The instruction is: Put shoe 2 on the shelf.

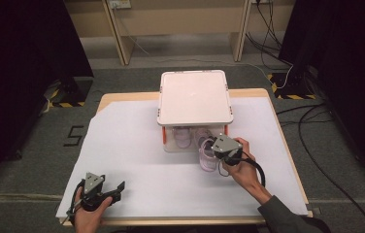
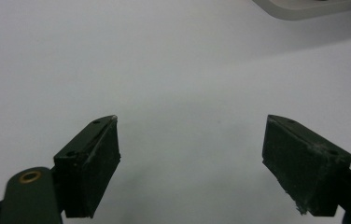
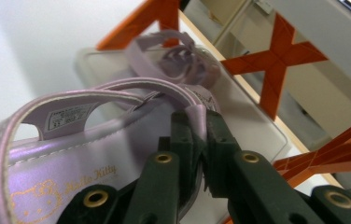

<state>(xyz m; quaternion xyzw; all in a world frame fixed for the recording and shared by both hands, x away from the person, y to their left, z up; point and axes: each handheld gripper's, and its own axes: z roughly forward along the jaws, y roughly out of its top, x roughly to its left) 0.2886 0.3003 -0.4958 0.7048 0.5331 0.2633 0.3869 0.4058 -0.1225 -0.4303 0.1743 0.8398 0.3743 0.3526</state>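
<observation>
White paper-covered table (image 1: 137, 145), dark room around. My right gripper (image 3: 200, 126): jaws clamped on strap of lilac child's sandal (image 3: 71, 154), at 5 o'clock of white two-tier rack with orange braces (image 1: 195, 97). Second lilac sandal (image 1: 184, 136) on lower shelf. My left gripper (image 2: 190, 140): jaws wide, empty, at table's 7 o'clock.

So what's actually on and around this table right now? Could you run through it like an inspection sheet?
Surface: white sheet over a wooden table.
Job's things: white rack with orange legs; one purple sandal on the clear tray under it; second sandal pinched by its strap in front of the rack.
Clutter: nothing seen.
Grippers: right gripper shut on the second sandal's strap; left gripper open, nothing between its jaws, at the table's near left corner.
Cables: black cable looping from the right gripper; more on the floor at right.
Surroundings: grey floor, a "5" marked on it, hazard tape, wooden furniture behind.
</observation>
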